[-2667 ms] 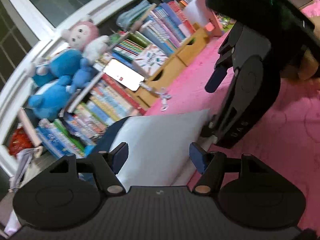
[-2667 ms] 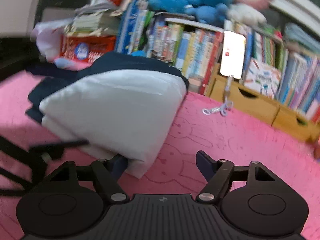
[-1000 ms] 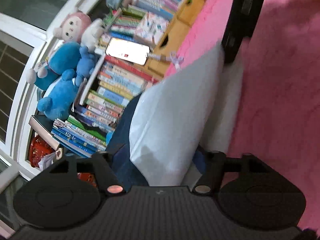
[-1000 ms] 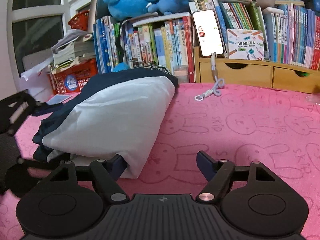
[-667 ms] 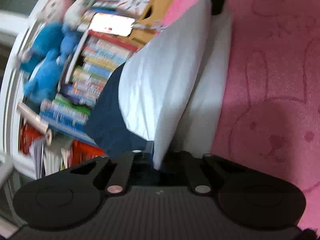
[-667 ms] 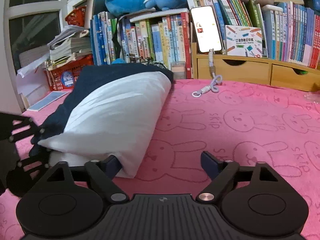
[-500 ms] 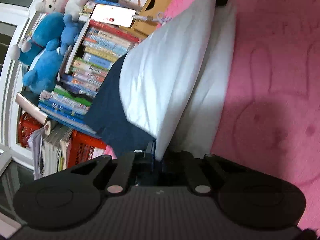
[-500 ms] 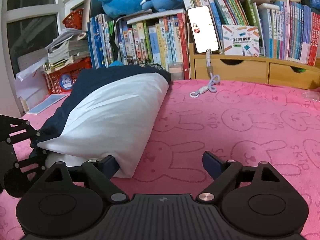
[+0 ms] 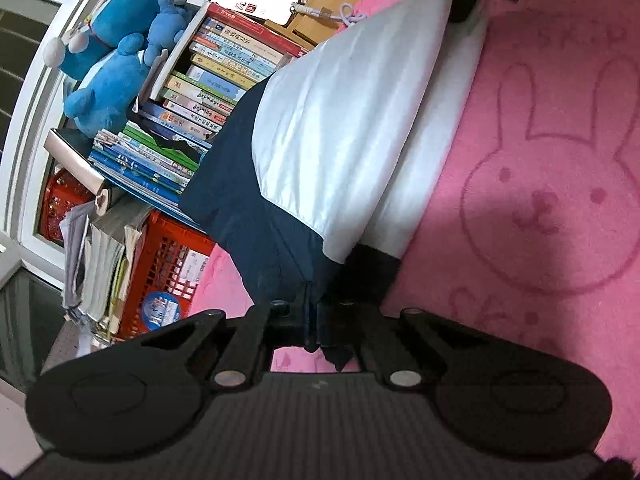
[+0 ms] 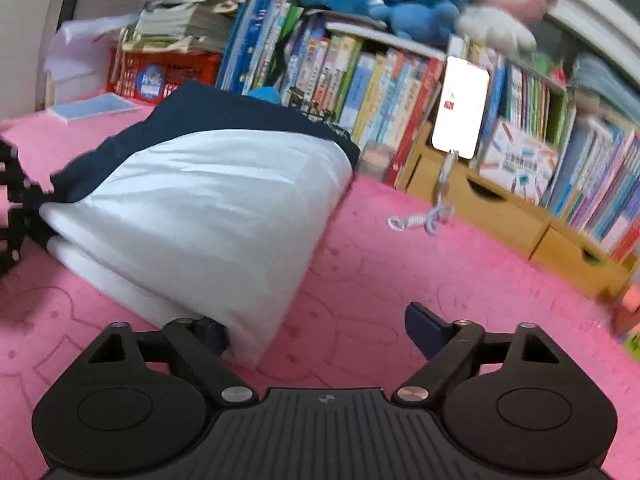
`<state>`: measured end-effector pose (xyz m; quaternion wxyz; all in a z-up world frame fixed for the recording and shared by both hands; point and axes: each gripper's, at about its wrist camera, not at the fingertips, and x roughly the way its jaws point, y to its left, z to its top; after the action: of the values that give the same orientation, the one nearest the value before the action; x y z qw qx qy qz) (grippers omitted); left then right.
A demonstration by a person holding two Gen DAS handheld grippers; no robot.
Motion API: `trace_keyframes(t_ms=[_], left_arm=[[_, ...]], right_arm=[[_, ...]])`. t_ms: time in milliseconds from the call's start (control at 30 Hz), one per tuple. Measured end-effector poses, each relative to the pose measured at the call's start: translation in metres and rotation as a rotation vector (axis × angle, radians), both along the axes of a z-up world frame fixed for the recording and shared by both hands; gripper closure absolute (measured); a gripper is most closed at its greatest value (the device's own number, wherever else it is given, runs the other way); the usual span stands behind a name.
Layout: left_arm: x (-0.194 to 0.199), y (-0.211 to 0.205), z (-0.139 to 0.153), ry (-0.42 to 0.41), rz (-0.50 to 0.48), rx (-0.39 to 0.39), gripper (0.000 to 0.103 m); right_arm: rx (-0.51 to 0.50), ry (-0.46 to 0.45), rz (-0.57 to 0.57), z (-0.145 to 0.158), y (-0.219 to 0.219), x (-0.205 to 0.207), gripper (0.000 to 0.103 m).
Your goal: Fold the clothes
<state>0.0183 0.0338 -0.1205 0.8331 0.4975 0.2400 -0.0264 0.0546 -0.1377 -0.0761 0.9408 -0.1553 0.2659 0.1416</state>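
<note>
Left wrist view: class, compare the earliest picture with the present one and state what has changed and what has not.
The left claw, earlier open before the garment, has closed on its navy corner. The right claw has just opened wider, one finger tucked at the white fold, gripping nothing. The garment remains on the pink mat; books unchanged.

The left tool's [image 9: 316, 320] fingertips are buried in the dark blue fabric of the folded garment [image 9: 332, 132] — the pads themselves cannot be seen. In the right wrist view the right tool's [image 10: 320, 332] left finger [image 10: 212, 336] disappears behind the garment's white corner; the books [image 10: 360, 84] at upper right smear into blur.
</note>
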Motion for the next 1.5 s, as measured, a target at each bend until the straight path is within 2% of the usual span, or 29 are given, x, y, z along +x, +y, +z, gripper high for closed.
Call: trace_keyframes(t_ms=[67, 100, 267, 333, 433, 633, 767, 867, 967, 1133, 1233, 1367, 1500], left_arm=[[-0.002, -0.001, 0.0, -0.004, -0.001, -0.012, 0.102], [-0.003, -0.001, 0.0, -0.005, 0.003, -0.02, 0.102], [-0.009, 0.0, 0.0, 0.001, -0.007, -0.034, 0.102], [-0.011, 0.001, 0.0, -0.002, -0.01, -0.043, 0.102], [-0.015, 0.0, 0.001, -0.004, -0.013, -0.059, 0.101], [-0.02, 0.0, 0.001, 0.002, -0.027, -0.068, 0.101], [-0.02, 0.005, 0.002, -0.01, -0.033, -0.104, 0.101], [-0.021, 0.005, 0.002, -0.021, -0.027, -0.125, 0.101], [-0.021, 0.005, 0.002, -0.03, -0.021, -0.146, 0.101], [-0.022, 0.006, 0.003, -0.036, -0.02, -0.16, 0.102], [-0.023, 0.009, 0.003, -0.041, -0.022, -0.175, 0.102], [-0.023, 0.01, 0.003, -0.045, -0.024, -0.19, 0.101], [-0.024, 0.01, 0.004, -0.044, -0.028, -0.194, 0.101]], right_arm=[[0.05, 0.039, -0.014, -0.002, -0.011, 0.002, 0.015], [0.032, 0.021, -0.02, -0.002, -0.008, -0.003, 0.015], [-0.152, -0.209, 0.003, 0.013, 0.014, -0.041, 0.014], [-0.211, -0.235, 0.008, 0.011, 0.014, -0.043, 0.008], [-0.204, -0.163, 0.01, 0.001, 0.006, -0.036, 0.008], [-0.161, -0.091, -0.013, -0.006, -0.005, -0.029, 0.002], [-0.211, -0.068, -0.145, -0.015, -0.027, -0.017, 0.006], [-0.018, 0.048, -0.176, -0.001, -0.06, -0.013, 0.008], [0.121, 0.06, -0.127, 0.013, -0.069, -0.019, 0.008], [0.22, 0.038, 0.027, 0.037, -0.028, -0.016, 0.009], [0.238, 0.056, 0.107, 0.038, 0.012, -0.007, 0.01], [0.21, 0.109, 0.163, 0.028, 0.055, 0.014, 0.018], [0.121, 0.128, 0.179, 0.013, 0.079, 0.023, 0.014]])
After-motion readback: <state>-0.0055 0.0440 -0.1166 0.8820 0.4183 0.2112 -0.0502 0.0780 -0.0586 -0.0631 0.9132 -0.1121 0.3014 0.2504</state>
